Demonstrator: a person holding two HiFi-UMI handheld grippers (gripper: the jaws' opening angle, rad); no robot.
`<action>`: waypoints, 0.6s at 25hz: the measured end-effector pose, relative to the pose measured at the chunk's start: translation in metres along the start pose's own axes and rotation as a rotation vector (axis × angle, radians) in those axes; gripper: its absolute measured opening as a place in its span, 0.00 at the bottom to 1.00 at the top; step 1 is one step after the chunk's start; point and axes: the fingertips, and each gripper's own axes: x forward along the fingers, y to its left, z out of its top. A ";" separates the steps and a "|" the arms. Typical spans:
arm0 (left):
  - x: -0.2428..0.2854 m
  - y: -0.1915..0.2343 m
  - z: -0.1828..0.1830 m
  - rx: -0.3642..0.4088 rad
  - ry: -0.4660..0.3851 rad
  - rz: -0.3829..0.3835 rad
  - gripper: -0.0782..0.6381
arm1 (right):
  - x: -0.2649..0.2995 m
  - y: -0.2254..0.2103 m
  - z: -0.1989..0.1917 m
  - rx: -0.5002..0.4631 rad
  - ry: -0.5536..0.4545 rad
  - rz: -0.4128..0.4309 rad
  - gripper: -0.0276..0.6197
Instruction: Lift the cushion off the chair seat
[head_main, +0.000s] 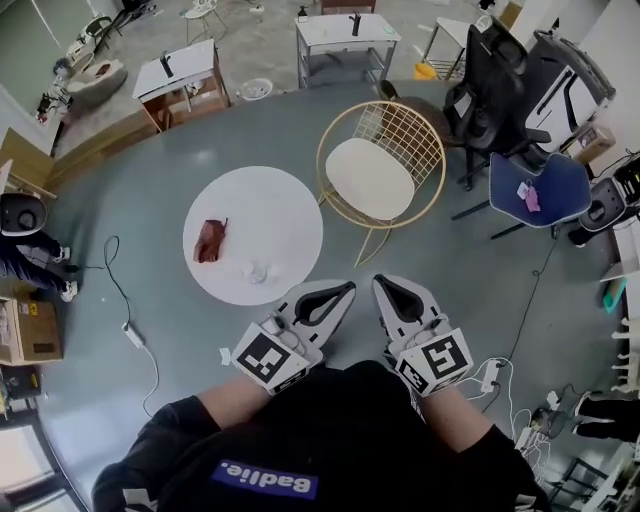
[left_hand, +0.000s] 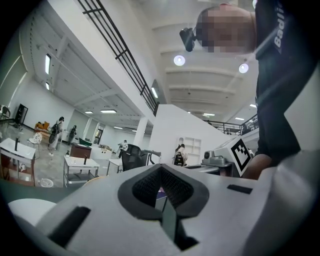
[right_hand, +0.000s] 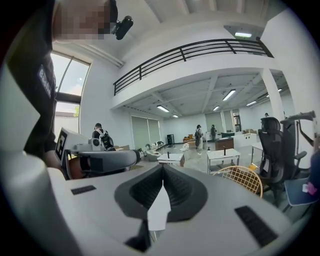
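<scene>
On the left of the head view, a round white table (head_main: 290, 215) stands on the grey floor (head_main: 150, 200). It carries a small brown crumpled object (head_main: 209, 241) and, nearer the person, a small white scrap (head_main: 257, 270). Just below the table's near edge is the left gripper (head_main: 346, 290), white with black pads and a marker cube. It points towards the space between table and chair. Its jaws are clenched tip to tip with nothing between them, as the left gripper view confirms.

Close beside it but apart, the right gripper (head_main: 381, 284) is likewise pressed shut and empty. Beyond both grippers, just right of the table, stands a gold wire chair with a rounded basket back (head_main: 400, 130). The oval cream cushion (head_main: 368, 178) lies flat on its seat, apart from both grippers and untouched. The right gripper view catches the chair's wire rim low on its right side.

Further right stand a black high-backed office chair (head_main: 490, 80) and a blue-seated chair (head_main: 545, 180), with a small pink item (head_main: 531, 197) lying on the blue seat.
</scene>
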 end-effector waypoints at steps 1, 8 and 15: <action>0.001 0.007 -0.002 -0.009 0.003 -0.001 0.11 | 0.006 -0.003 0.001 -0.004 0.000 -0.009 0.09; 0.014 0.036 -0.018 -0.023 0.039 0.022 0.11 | 0.027 -0.029 -0.012 0.007 0.041 -0.006 0.09; 0.049 0.049 -0.040 -0.063 0.057 0.074 0.11 | 0.046 -0.079 -0.045 -0.021 0.098 0.023 0.09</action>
